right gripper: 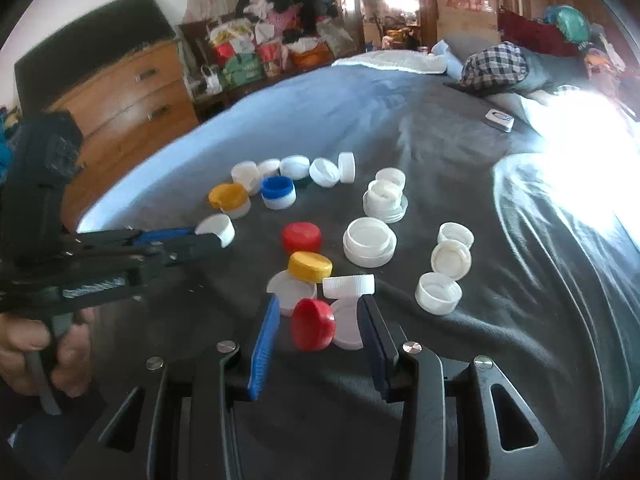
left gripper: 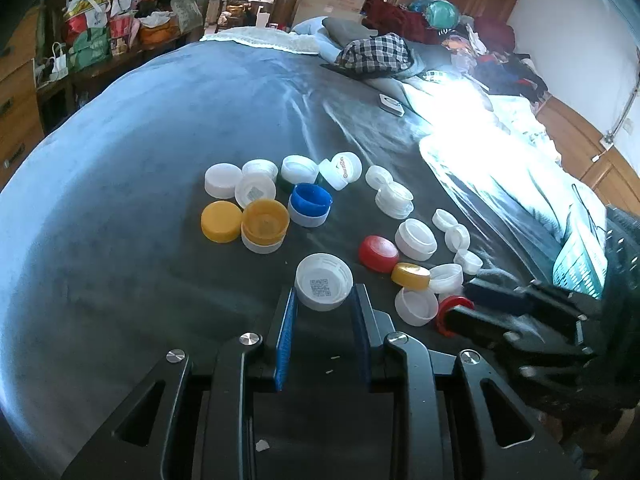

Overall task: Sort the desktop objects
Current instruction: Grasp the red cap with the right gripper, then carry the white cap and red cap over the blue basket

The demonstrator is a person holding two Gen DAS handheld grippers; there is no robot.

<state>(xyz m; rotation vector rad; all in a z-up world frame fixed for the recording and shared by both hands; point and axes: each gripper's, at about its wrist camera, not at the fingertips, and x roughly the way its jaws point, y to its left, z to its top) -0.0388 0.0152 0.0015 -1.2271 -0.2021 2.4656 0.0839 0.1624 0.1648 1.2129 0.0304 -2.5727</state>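
Right wrist view: 2 red caps (right gripper: 301, 237), 2 grippers; right jaws wide, left jaws hold white cap (left gripper: 324, 286).

A bed (left gripper: 160, 128) under a grey blanket (right gripper: 460, 160) carries a scatter of bottle caps (left gripper: 256, 188) (mostly white, with yellow, blue and red ones). Most lie flat; one red cap (right gripper: 313, 325) stands tilted on edge. Farther back lie a small white device (left gripper: 391, 103), a checkered cloth (left gripper: 376, 54) and a pale lace-edged cover (left gripper: 272, 38).
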